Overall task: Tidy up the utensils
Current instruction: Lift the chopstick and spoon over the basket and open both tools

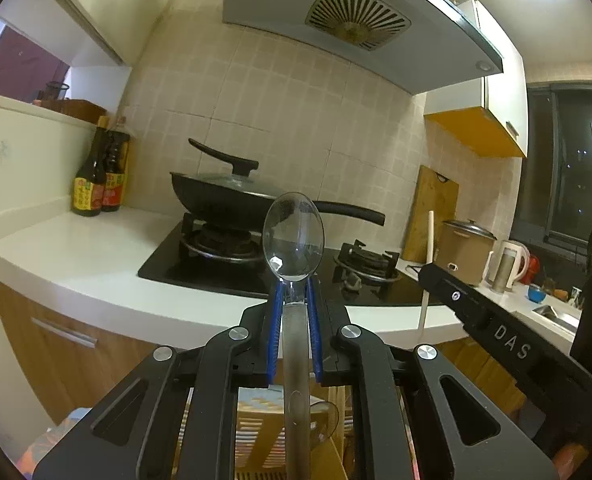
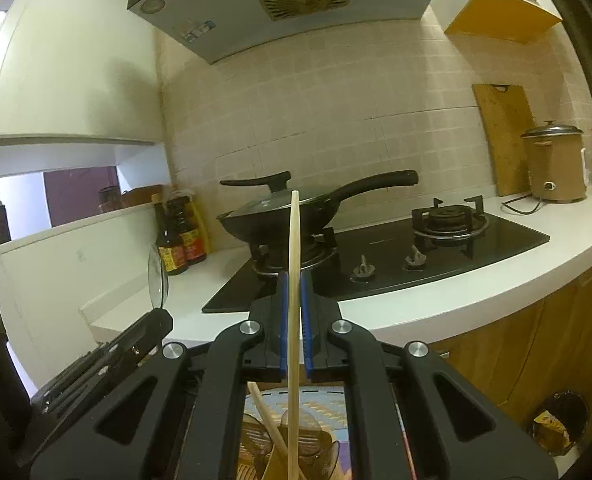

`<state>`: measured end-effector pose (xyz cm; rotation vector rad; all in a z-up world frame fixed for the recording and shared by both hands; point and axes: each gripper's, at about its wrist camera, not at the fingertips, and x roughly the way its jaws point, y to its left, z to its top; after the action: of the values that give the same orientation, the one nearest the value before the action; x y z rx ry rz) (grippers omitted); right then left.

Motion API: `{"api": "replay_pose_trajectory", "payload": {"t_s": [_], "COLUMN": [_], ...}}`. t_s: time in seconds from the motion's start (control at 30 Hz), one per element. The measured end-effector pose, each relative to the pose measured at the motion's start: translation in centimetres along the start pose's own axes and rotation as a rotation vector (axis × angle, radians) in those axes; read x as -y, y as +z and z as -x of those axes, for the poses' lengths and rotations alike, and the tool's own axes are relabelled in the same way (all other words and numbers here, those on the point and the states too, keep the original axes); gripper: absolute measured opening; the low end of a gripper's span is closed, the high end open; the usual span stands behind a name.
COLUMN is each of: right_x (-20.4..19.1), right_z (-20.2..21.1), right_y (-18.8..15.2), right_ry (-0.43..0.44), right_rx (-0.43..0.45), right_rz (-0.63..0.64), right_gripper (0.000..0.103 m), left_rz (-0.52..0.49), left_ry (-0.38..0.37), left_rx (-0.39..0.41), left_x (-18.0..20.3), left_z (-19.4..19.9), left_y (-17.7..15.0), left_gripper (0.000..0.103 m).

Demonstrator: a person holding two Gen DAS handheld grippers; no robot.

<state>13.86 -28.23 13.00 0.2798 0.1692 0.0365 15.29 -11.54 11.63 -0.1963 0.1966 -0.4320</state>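
Left wrist view: the left gripper (image 1: 295, 300) is clamped on the neck of a clear plastic spoon (image 1: 294, 236), bowl up and far, handle running back toward the camera between the blue pads (image 1: 314, 320).
Spoon position: held in the air, near side of the white counter (image 1: 68, 256), in front of the wok (image 1: 224, 194) on the stove (image 1: 216, 272).
Right of that view: the right gripper's black body shows, with a pale chopstick (image 1: 427, 272) rising from it.
Right wrist view: the right gripper (image 2: 295, 300) is closed on the chopstick (image 2: 294, 280), which stands nearly upright, its tip in front of the wok (image 2: 272, 220).
Below the jaws: a holder with more chopsticks (image 2: 272, 436) and clear spoons, only partly seen.
Far left: the spoon (image 2: 157, 276) appears edge-on above the left gripper.
Handling, spoon: likely light, stiff and slick; the narrow neck gives the pads the surest hold.
Handling, chopstick: light, rigid and thin, so it could pivot; a mid-shaft grip looks best.
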Motion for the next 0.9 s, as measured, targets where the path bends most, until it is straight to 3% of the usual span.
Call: {"api": "replay_pose_trajectory", "payload": {"t_s": [0.1,0.2,0.33,0.37,0.47,0.53,0.63,0.7,0.73,0.9], "right_x": [0.3,0.5,0.5,0.5,0.9,1.1,1.3,1.4,1.4,1.4], "right_z": [0.2,0.4,1.5,1.8,2.9,4.0,6.0,7.5,8.2,11.5], "right_y": [-0.2,-0.4,-0.4,-0.4,-0.2,0.0,0.1,0.0,0.0,-1.1], "right_ry": [-0.008,0.027,0.07,0.078,0.103,0.11,0.11,0.109,0.108,0.085], "right_rx": [0.009,-0.027,-0.058,-0.062,-0.098,-0.132,-0.161,-0.175,-0.182,-0.253], "right_rz": [-0.005,-0.011,0.008,0.006,-0.014,-0.017,-0.013,-0.011,-0.009,0.011], "right_gripper": [0.004,0.006,0.008,0.008,0.009,0.012,0.026,0.046,0.05,0.05], "left_rz": [-0.006,-0.002,0.009,0.015,0.021,0.029,0.045,0.05,0.047,0.017], "left_ry": [-0.006,-0.014,-0.031,-0.039,-0.056,-0.074,-0.105,-0.125,-0.134,-0.139], "left_rx": [-0.006,-0.021,-0.051,-0.059,-0.08,-0.091,-0.114,-0.12,-0.129,-0.19], "left_x": [-0.2,-0.5,-0.7,-0.8,-0.9,-1.0,-1.0,-0.8,-0.6,0.0], "left_z": [-0.1,0.3,0.8,1.0,2.1,3.1,4.9,6.1,6.9,9.6], "left_y": [-0.3,-0.6,-0.7,-0.6,-0.1,0.2,0.6,0.7,0.6,-0.5], "left_gripper": [0.012,0.022,0.022,0.025,0.047,0.053,0.061,0.067,0.068,0.069]}}
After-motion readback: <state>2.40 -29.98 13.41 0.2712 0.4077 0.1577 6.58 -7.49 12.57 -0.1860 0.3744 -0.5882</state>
